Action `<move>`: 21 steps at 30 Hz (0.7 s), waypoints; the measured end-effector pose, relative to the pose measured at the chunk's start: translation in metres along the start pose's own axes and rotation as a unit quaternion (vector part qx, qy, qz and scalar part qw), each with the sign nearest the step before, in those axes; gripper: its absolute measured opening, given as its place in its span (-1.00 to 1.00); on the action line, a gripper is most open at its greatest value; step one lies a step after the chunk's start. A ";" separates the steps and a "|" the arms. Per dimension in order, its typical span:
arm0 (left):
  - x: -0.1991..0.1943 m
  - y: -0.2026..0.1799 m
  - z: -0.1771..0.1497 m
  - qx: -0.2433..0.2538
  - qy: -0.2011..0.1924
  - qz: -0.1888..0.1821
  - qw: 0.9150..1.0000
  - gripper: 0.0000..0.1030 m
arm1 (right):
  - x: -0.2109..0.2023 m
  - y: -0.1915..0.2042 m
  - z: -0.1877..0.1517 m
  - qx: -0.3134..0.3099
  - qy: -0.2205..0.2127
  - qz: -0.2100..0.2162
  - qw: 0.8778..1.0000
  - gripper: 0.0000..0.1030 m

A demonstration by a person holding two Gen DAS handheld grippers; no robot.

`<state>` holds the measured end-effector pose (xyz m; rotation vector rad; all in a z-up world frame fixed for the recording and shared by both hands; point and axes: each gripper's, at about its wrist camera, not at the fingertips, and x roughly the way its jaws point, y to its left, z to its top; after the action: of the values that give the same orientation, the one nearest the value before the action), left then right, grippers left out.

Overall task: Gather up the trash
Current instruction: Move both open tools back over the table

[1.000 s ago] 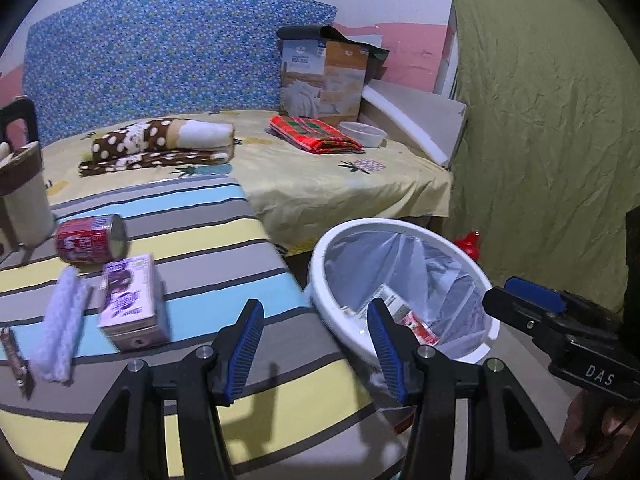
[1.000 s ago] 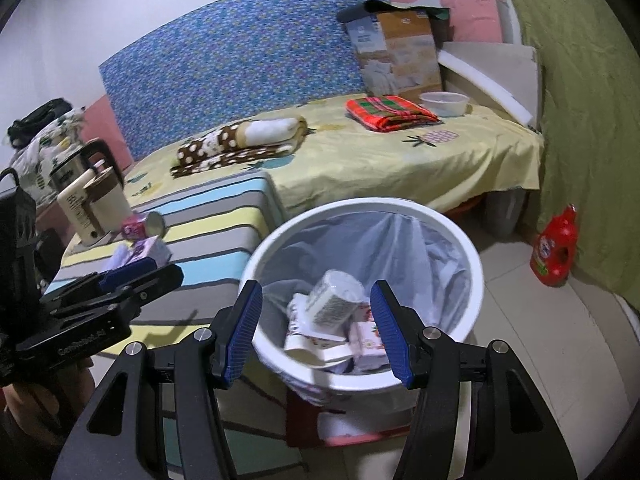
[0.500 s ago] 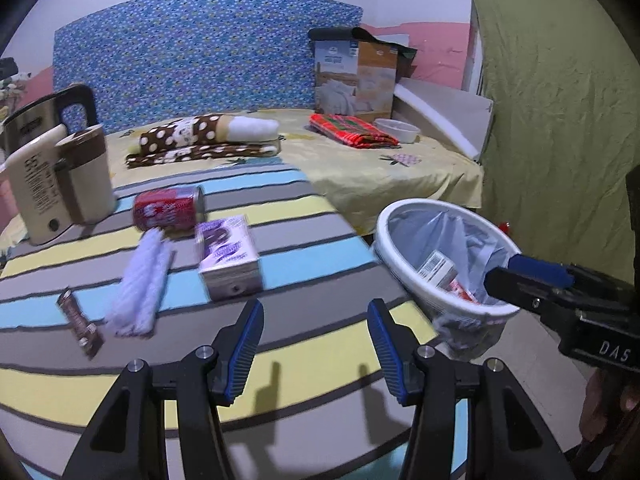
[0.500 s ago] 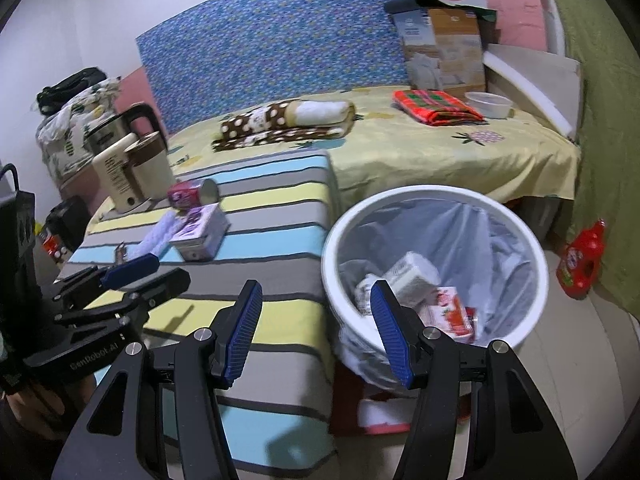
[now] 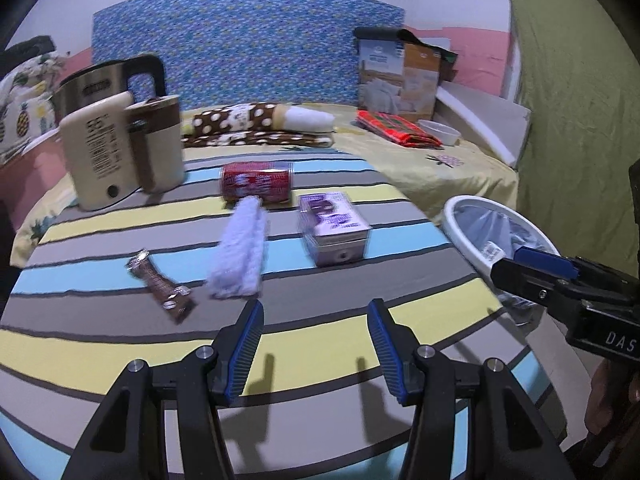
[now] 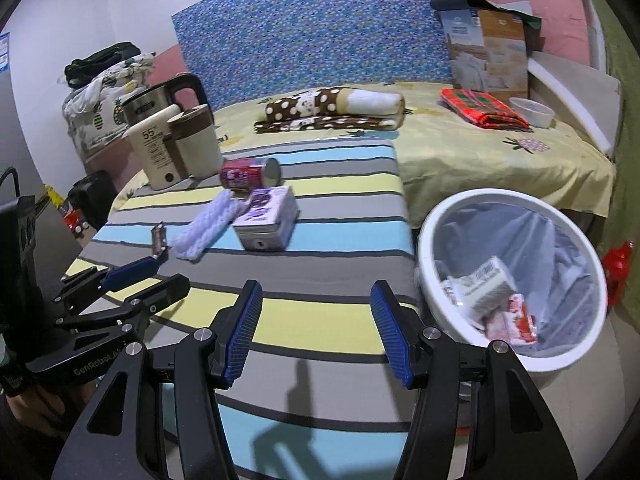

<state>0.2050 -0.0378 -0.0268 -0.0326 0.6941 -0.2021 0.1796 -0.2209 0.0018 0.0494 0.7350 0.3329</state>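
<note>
Swinging away from the bin, your left gripper [image 5: 315, 346] now faces the striped table, jaws apart and empty: wrapper [image 5: 160, 285] ahead-left, carton [image 5: 334, 228] ahead. Your right gripper [image 6: 316, 330], also spread empty, keeps the bin [image 6: 512, 280] just right for drops.

On your striped worktop [image 5: 120, 352] you have one red can [image 5: 256, 181], one purple carton [image 5: 334, 229], one white fuzzy cloth [image 5: 240, 248], one brown snack wrapper [image 5: 160, 286] and two kettles [image 5: 124, 156]; one white bin [image 6: 512, 280] at three o'clock.
</note>
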 end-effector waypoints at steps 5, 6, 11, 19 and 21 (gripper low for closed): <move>-0.003 0.024 -0.002 -0.019 0.002 0.020 1.000 0.04 | 0.012 0.016 -0.001 -0.005 0.006 0.010 1.000 0.13; -0.003 0.028 -0.002 -0.022 0.002 0.024 0.999 0.04 | 0.014 0.018 -0.001 -0.005 0.007 0.010 1.000 0.17; 0.000 0.049 -0.002 -0.044 0.006 0.038 0.998 0.04 | 0.024 0.028 0.000 -0.009 0.014 0.014 1.000 0.28; 0.011 0.088 0.004 -0.097 0.012 0.069 0.993 0.04 | 0.039 0.037 0.006 -0.013 0.019 0.007 1.000 0.29; 0.015 0.097 0.006 -0.113 0.015 0.072 0.991 0.04 | 0.042 0.038 0.008 -0.009 0.018 0.008 1.000 0.30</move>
<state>0.2368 0.0539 -0.0409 -0.1952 0.7434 0.0162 0.2031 -0.1714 -0.0134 0.0322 0.7683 0.3554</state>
